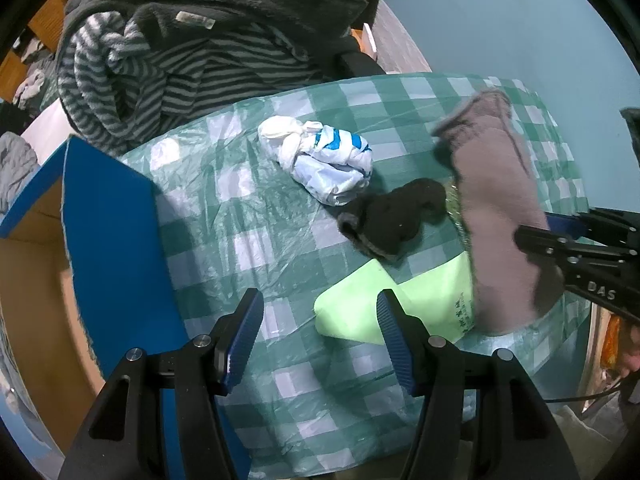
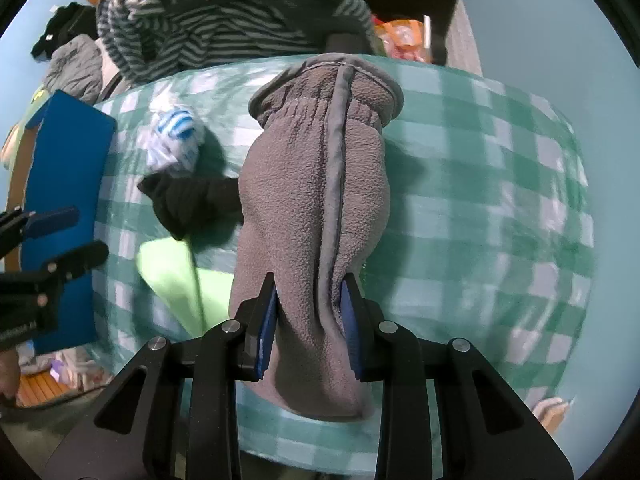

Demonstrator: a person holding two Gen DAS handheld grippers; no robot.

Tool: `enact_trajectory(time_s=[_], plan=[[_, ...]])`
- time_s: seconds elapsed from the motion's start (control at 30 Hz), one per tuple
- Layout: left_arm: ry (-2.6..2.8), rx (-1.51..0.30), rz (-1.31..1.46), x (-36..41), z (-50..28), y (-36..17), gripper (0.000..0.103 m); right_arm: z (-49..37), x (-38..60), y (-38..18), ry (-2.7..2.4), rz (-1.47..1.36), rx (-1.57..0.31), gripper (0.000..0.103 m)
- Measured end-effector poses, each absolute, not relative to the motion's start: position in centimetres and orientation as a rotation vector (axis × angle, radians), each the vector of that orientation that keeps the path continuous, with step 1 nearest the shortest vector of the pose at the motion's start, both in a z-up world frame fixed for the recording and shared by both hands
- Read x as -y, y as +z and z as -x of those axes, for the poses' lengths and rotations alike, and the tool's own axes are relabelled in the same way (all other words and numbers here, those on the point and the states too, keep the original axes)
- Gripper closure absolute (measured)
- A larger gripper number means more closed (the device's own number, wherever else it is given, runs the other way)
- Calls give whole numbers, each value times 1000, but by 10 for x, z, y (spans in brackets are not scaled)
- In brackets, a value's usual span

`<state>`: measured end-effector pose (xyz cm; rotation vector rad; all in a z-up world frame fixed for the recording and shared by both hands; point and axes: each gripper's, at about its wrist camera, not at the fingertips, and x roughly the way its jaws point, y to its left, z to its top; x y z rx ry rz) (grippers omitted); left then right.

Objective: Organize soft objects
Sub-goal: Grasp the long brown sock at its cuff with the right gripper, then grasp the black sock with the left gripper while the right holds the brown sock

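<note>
**Grey glove lifted clear while the left gripper waited**

The right gripper was clenched on a grey fleece glove with an elastic-gathered cuff, its jaws pinching the fabric near the finger end so the cuff hung away from the camera, above the table covered in a green-and-white checked plastic sheet. Gripping at one end probably let the limp glove hang in one piece, easy to carry. In the left wrist view that gripper reached in from the right edge, roughly level.

The left gripper hovered low over the table, jaws spread wide and holding nothing, pointed toward a pale green flat packet. Beyond it lay a black fleece glove and, just beside that, a knotted white-and-blue striped plastic bag. A blue-sided cardboard box stood open at the table's left edge, likely the destination.
</note>
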<state>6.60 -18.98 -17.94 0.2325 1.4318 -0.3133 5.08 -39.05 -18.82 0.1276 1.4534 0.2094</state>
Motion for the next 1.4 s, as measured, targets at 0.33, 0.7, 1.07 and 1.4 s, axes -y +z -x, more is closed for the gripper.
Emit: enact_trajectory(time_s=[0.33,0.7,1.07,1.4], plan=[[-375,-1416,-292,223,-71,-179,42,-36,440,-187,134,-148,-1456,75],[-465,-1381,-385,273,-82,-187,31,-28,461,-184,99,-224,-1424,40],[-436,-1407,-486,298,-85,-218,31,-26,465,-185,73,-308,-1413,31],[-393,-1439,-431,289,-89,-231,58,-40,458,-199,34,-302,-1431,29]])
